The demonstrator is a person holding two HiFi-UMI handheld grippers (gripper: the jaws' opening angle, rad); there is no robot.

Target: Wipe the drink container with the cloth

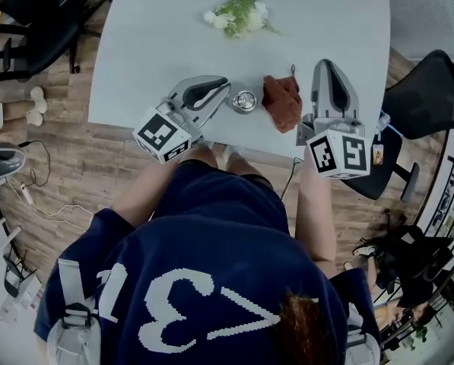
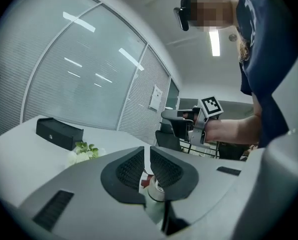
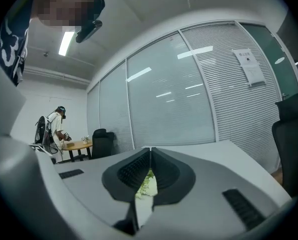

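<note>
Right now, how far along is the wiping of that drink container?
Nothing looks done: the cloth lies crumpled on the table beside the drink container. In hand: nothing; the left tool and right tool are both shut and empty, flanking them. Still to do: grasp the cloth, wipe the container.

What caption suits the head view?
Left gripper and right gripper, both shut, flank a drink container and reddish cloth on a white table.

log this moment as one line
left tongs: shut, empty | right tongs: shut, empty | drink container: on table | cloth: beside container, not picked up
</note>
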